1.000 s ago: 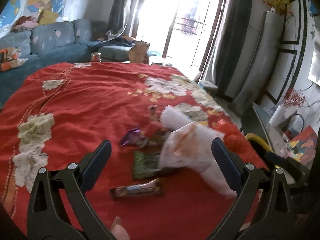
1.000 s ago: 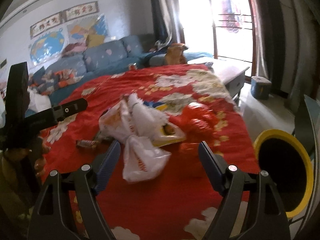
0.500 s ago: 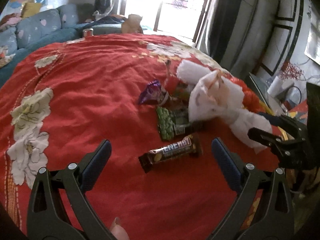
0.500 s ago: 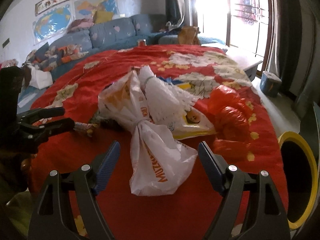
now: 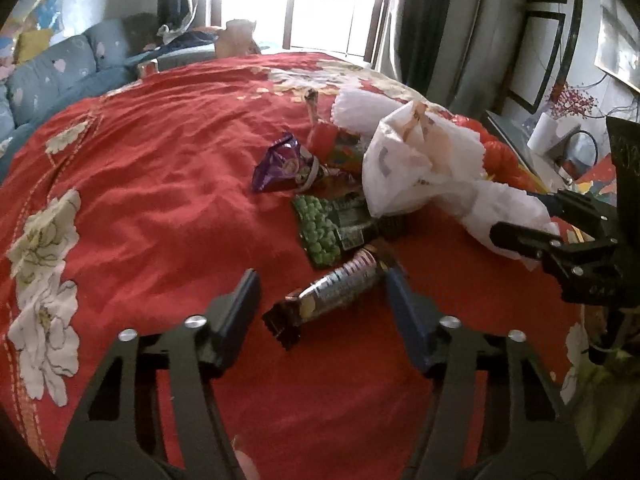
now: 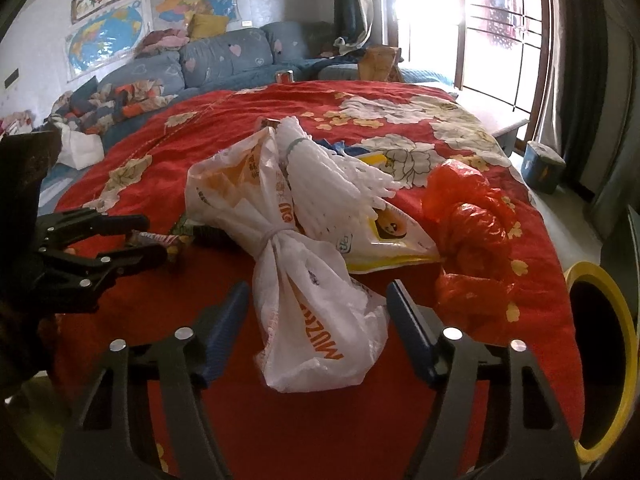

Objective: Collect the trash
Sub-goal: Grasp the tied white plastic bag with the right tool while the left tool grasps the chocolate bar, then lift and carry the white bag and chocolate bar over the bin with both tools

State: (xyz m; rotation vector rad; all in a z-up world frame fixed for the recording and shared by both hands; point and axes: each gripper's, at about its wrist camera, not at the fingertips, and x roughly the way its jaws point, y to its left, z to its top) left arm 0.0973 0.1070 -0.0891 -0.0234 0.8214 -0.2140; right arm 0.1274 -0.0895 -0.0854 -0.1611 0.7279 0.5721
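Trash lies on a red flowered cloth. My left gripper is open with its fingers on either side of a candy bar, which lies on the cloth. Beyond it lie a green pea packet and a purple wrapper. My right gripper is open around the lower end of a knotted white plastic bag, which also shows in the left wrist view. A red plastic bag and a yellow packet lie to its right.
A bin with a yellow rim stands off the cloth's right edge. A blue sofa with clothes is at the back, and a bright window beyond. A can stands at the far edge.
Both grippers have moved forward and down toward the trash. The left jaws have narrowed around the candy bar and the right jaws around the white bag's end.
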